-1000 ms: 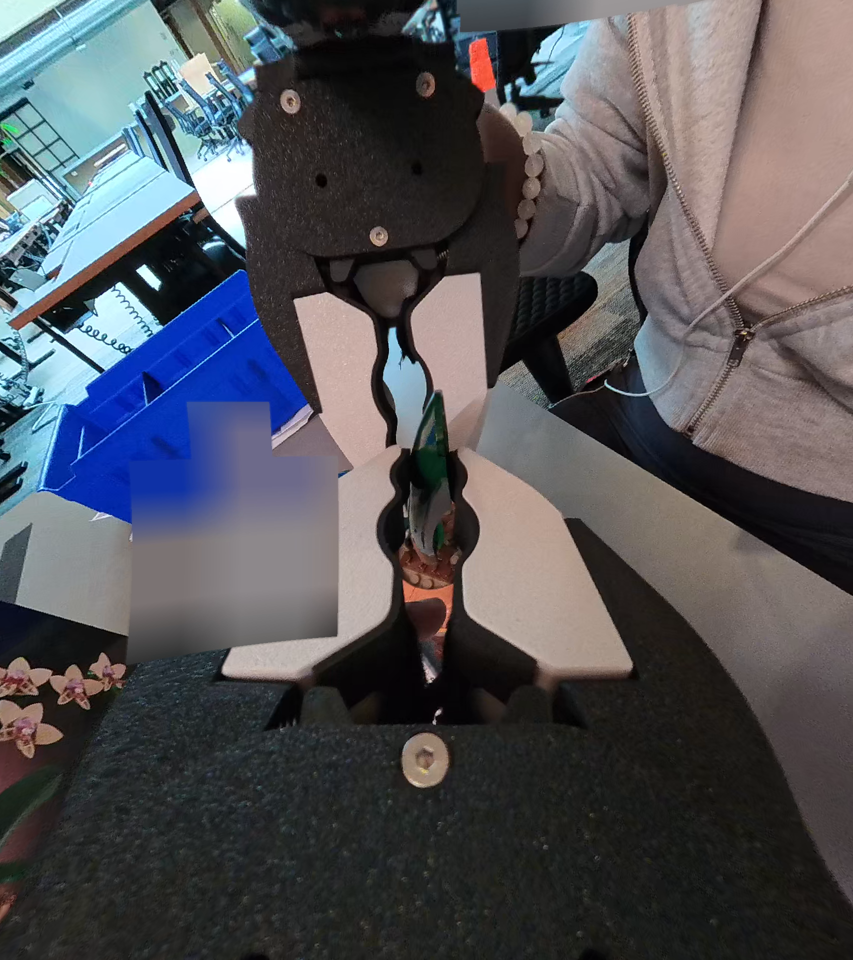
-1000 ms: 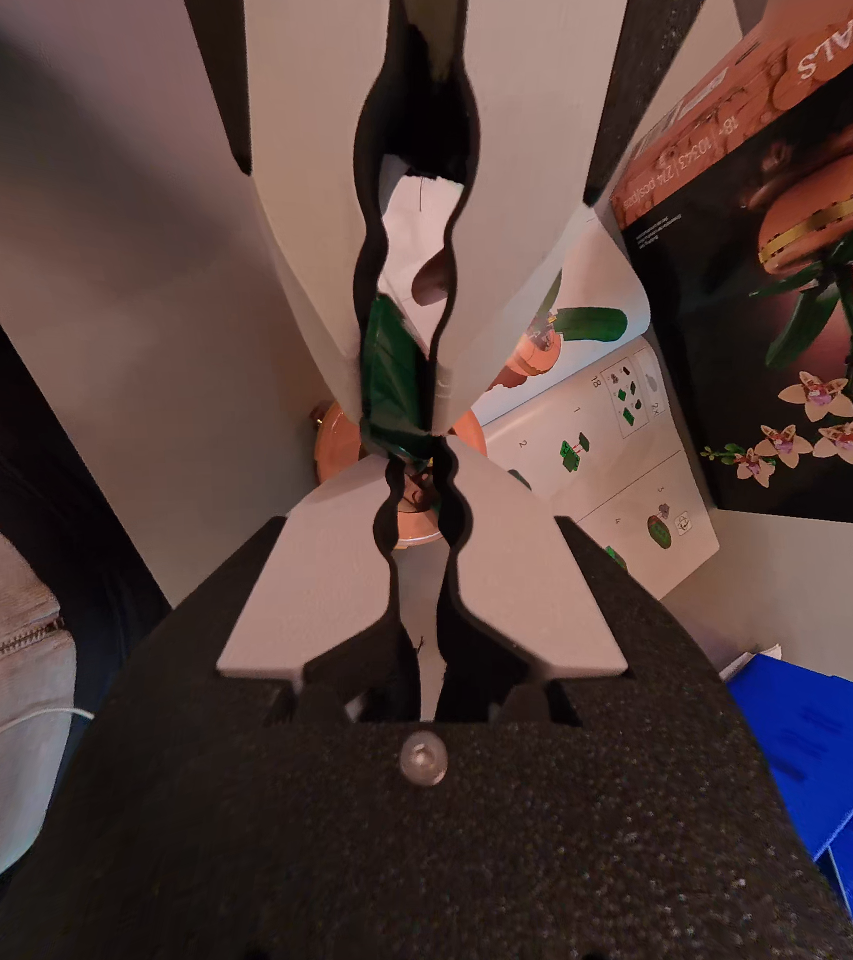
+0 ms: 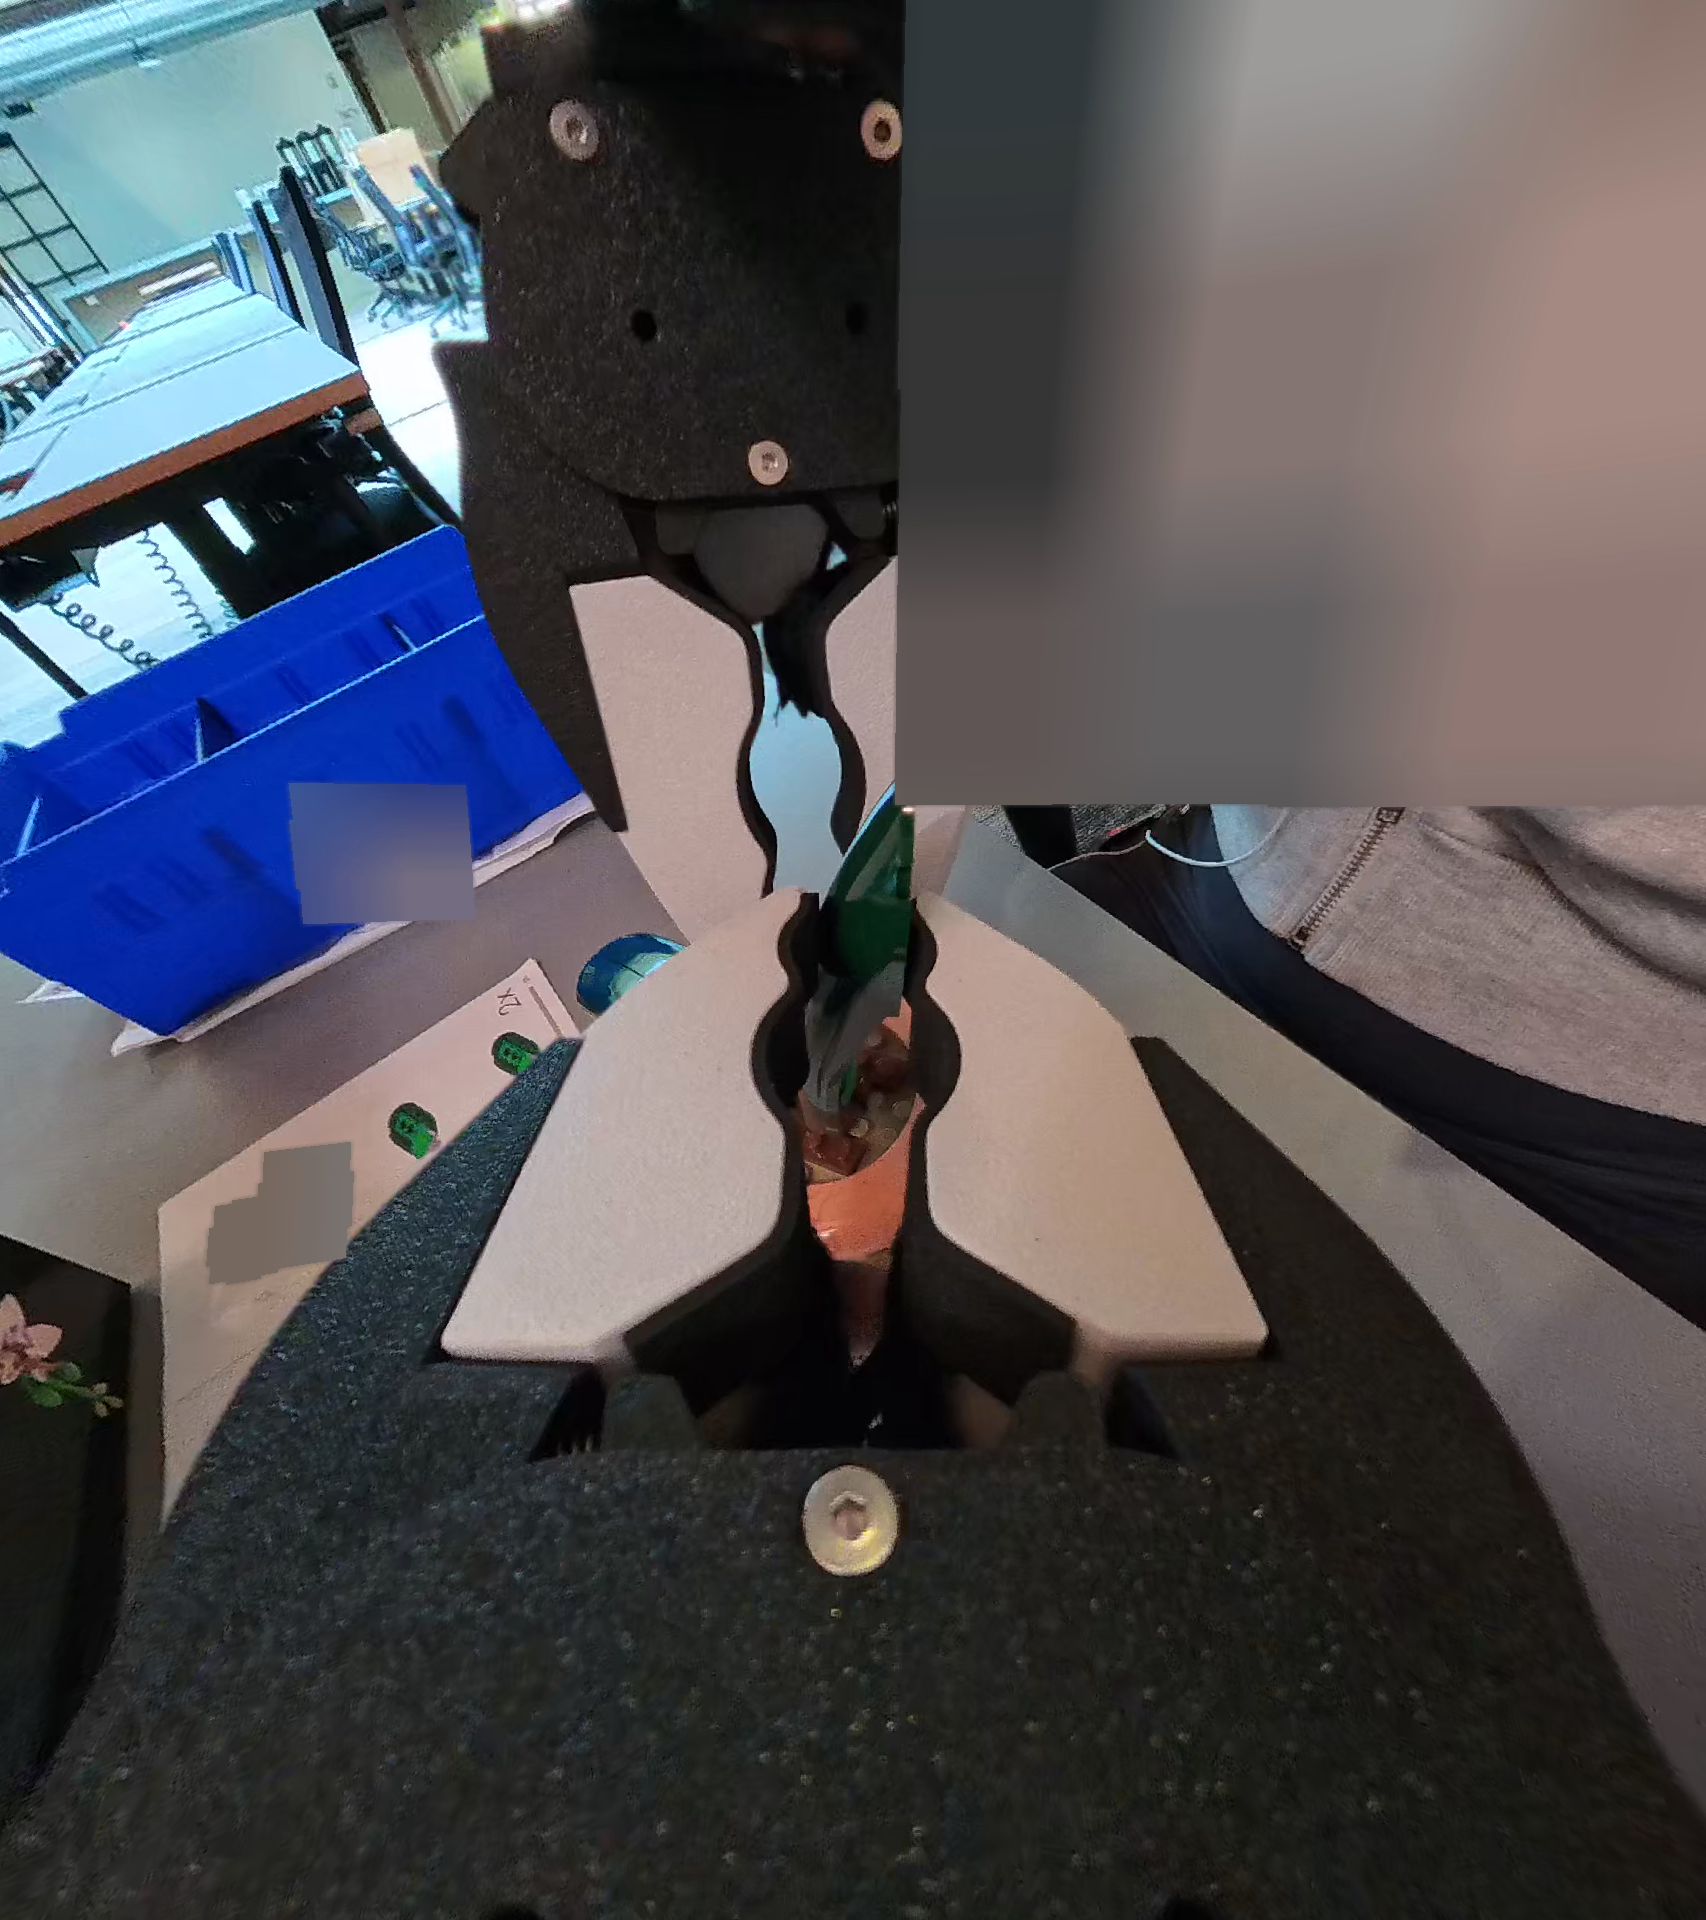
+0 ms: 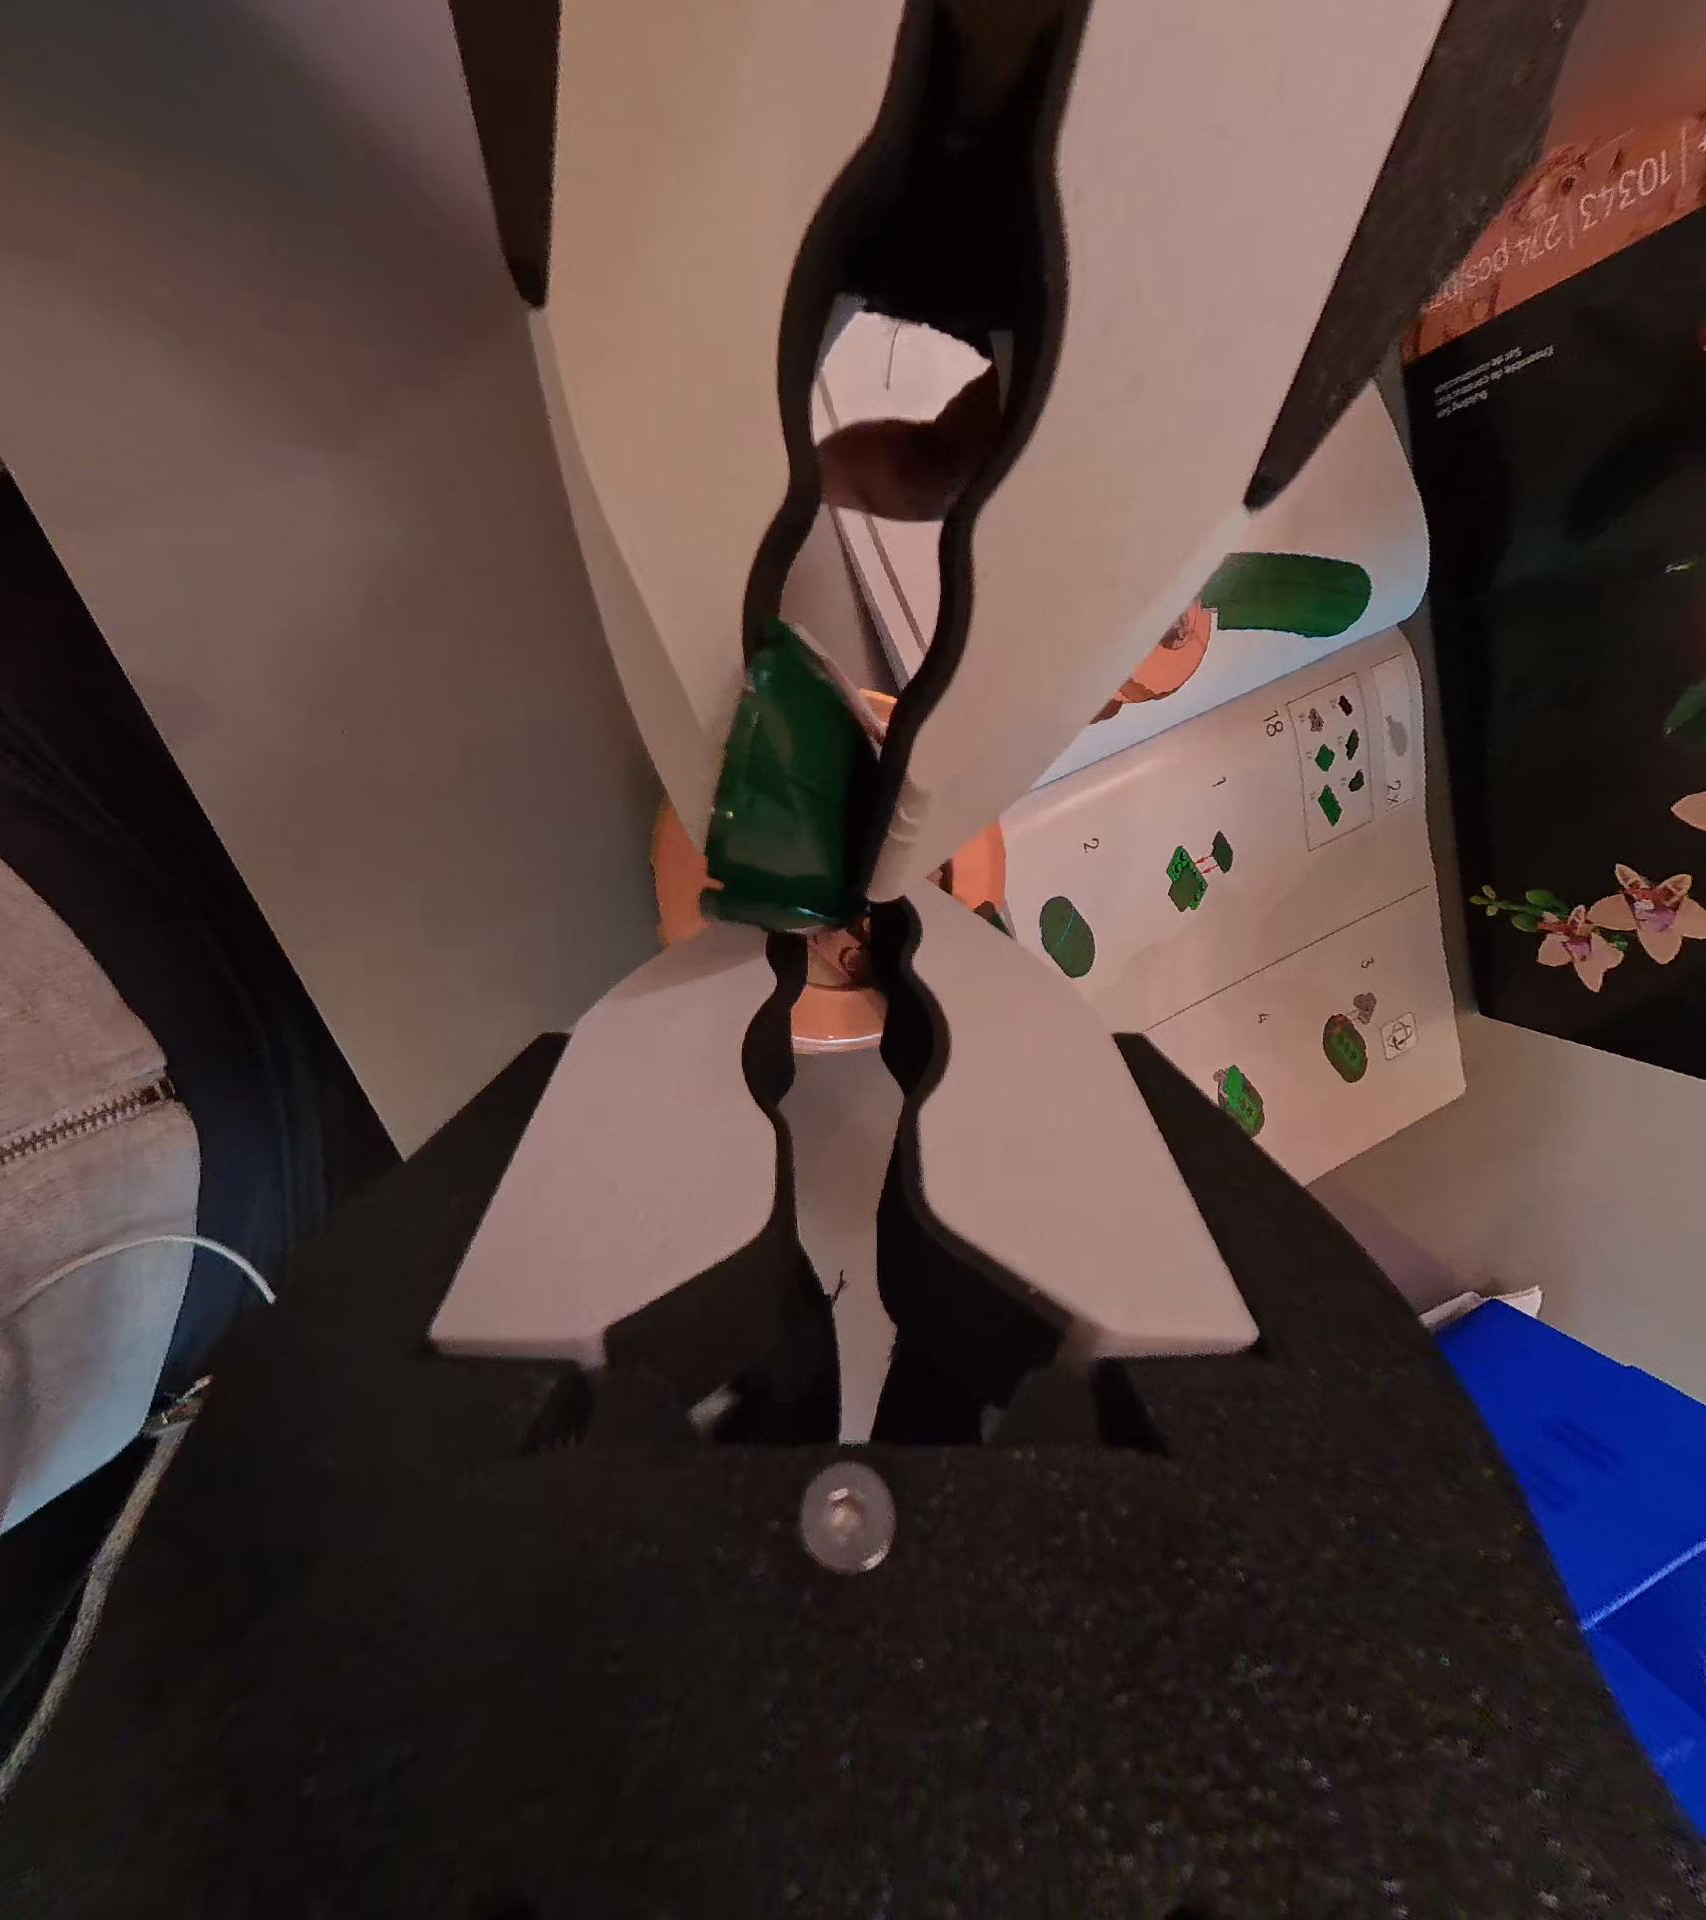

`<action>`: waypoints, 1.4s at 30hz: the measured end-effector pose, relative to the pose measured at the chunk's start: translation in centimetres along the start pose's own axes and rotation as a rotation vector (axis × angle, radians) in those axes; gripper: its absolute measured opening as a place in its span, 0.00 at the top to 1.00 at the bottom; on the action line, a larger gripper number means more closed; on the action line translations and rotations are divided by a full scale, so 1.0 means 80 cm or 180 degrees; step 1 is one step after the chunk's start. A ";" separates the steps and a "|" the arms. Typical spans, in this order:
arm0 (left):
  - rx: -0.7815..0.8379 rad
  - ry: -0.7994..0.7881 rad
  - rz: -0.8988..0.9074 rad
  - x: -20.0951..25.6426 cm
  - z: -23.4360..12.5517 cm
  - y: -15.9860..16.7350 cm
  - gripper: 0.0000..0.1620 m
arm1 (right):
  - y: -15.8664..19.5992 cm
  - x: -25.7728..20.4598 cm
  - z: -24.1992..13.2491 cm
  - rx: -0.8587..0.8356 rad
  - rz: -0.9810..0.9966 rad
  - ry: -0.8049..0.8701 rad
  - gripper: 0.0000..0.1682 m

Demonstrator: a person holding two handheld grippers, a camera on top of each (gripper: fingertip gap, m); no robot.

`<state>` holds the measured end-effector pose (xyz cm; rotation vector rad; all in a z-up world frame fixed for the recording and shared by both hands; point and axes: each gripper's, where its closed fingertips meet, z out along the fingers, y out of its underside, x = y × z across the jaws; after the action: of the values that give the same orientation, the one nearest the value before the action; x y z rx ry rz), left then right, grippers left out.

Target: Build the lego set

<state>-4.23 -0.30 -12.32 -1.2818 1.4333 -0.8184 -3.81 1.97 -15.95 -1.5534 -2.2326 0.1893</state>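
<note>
Your two hand-held grippers meet tip to tip at frame centre. The left hand-held gripper [image 3: 854, 997] is clamped on one green leaf piece [image 3: 870, 904]; the right hand-held gripper [image 4: 854, 935] is nearly closed, grip unclear. One peach pot [image 4: 833, 1023] sits below on the counter [image 4: 309, 520], beside one booklet [image 4: 1275, 904], one box [image 4: 1607, 623] and one blue bin [image 3: 205, 821].

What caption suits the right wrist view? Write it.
Two grippers meet tip to tip over a green leaf piece above the orange pot, instruction booklet beside.

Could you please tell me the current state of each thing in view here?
left tongs: shut on the green leaf.
right tongs: nearly closed at the leaf; grip unclear.
green leaf: upright, above the pot.
pot: standing under the leaf.
instruction booklet: lying open.
</note>
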 end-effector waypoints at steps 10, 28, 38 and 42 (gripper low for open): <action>0.0018 0.0056 -0.0253 0.001 0.002 0.000 0.91 | 0.001 -0.002 0.000 -0.0118 -0.0041 -0.0078 0.92; -0.0190 -0.0402 0.0183 0.003 -0.038 -0.015 0.71 | 0.016 0.006 -0.032 0.0714 0.0147 0.0133 0.72; -0.0830 -0.2070 0.1471 0.005 -0.008 -0.029 0.75 | 0.027 -0.011 -0.017 0.1922 -0.0210 0.0405 0.84; -0.1068 -0.2182 0.1399 0.003 0.001 -0.018 0.84 | 0.030 -0.018 0.007 0.1854 -0.0272 0.0320 0.88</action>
<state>-3.73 -0.86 -11.02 -1.2507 1.2283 0.1661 -1.52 1.61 -17.64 -1.1217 -1.9222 0.6541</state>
